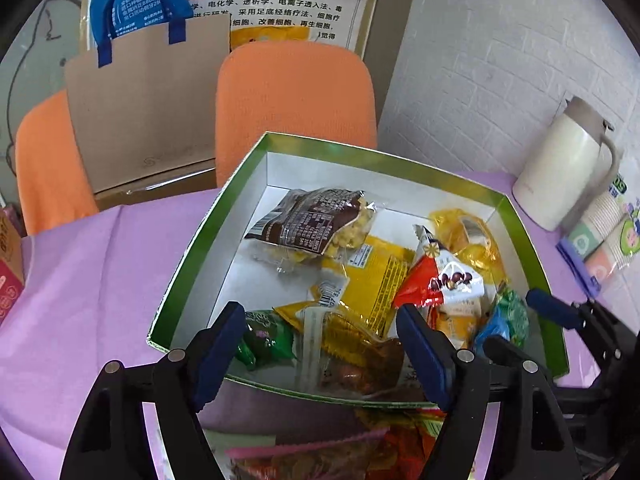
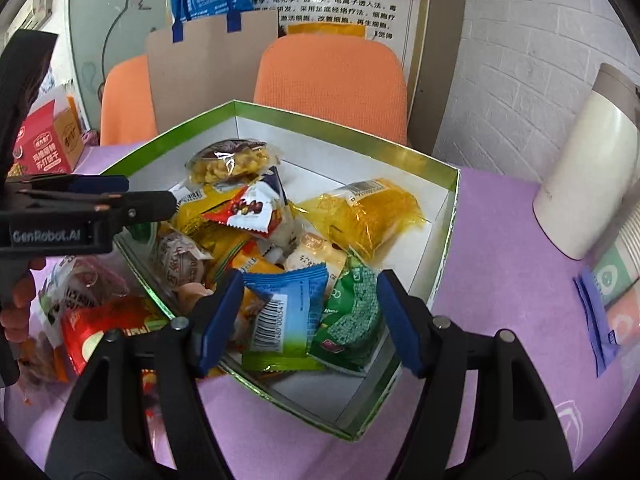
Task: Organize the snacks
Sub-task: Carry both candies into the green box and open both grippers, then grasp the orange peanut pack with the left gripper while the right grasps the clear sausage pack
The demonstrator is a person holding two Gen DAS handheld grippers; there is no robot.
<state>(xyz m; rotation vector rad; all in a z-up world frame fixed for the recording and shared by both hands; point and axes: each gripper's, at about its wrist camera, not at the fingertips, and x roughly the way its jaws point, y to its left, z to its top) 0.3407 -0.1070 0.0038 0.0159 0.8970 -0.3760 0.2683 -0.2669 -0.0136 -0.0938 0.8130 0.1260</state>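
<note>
A green box with a white inside [image 1: 372, 156] [image 2: 340, 124] sits on the purple cloth and holds several snack packets. Among them are a brown packet of yellow puffs [image 1: 316, 224] [image 2: 228, 160], a red-and-white packet [image 1: 440, 280] [image 2: 252, 208], an amber packet [image 2: 368, 212], a blue packet [image 2: 288, 308] and a green one [image 2: 352, 316]. My left gripper [image 1: 320, 356] hangs open over the box's near edge, holding nothing. My right gripper [image 2: 308, 320] is open above the blue and green packets. More packets [image 1: 320, 448] [image 2: 100, 320] lie on the cloth outside the box.
A cream thermos jug [image 1: 560, 172] [image 2: 592, 168] and a pack of paper cups [image 1: 600, 240] stand at the right by the brick wall. Two orange chairs [image 1: 296, 92] and a cardboard sheet [image 1: 148, 108] are behind the table. A red carton [image 2: 44, 144] sits at the left.
</note>
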